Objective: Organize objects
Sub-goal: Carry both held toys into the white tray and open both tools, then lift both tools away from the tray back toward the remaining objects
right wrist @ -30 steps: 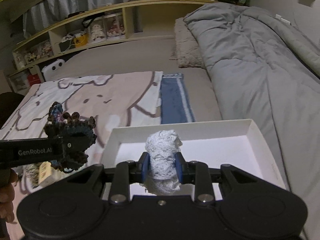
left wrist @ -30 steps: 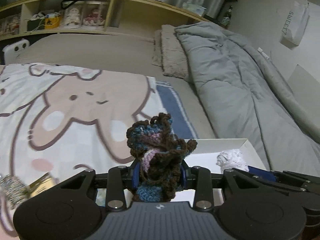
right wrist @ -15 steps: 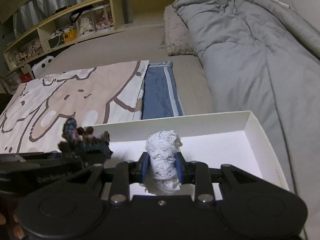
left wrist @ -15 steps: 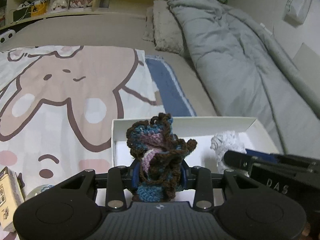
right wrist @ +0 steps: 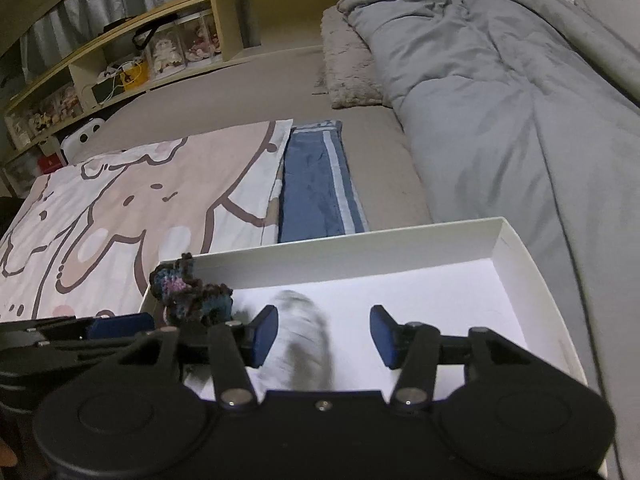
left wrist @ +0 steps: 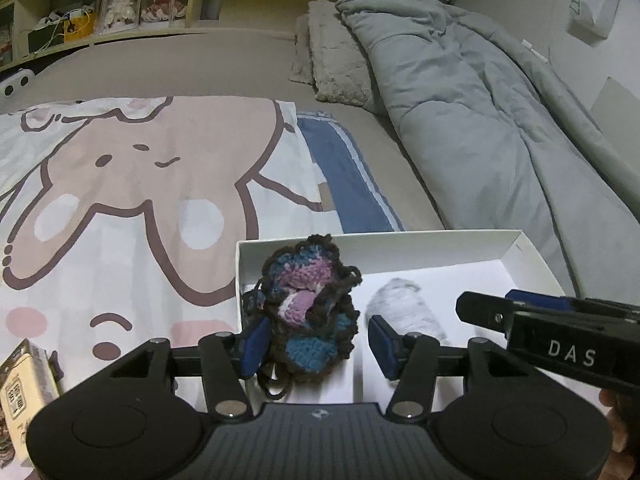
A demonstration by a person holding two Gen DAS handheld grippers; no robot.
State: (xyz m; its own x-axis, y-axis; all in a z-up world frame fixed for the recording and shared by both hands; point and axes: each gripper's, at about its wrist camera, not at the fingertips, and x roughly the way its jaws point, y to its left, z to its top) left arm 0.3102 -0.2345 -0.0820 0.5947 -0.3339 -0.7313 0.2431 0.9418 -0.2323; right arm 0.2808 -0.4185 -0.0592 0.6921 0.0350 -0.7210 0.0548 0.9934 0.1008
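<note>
**Both grippers wide over white box**

Left gripper (left wrist: 316, 344) has jaws spread apart; the crocheted piece (left wrist: 310, 312) sits between them at the box's left end, touching the left pad only. Right gripper (right wrist: 324, 336) jaws also spread, with the white lace bundle (right wrist: 300, 344) blurred between them, whether it touches either pad is unclear. "DAS" reads on the right gripper's side; "SWEET" on a wall pouch (left wrist: 592, 4). Crochet: brown-edged, blue and purple yarn, crumpled, long axis roughly upright. White box (right wrist: 520, 264) lies on the bed beside a cartoon blanket (left wrist: 132, 184).
</note>
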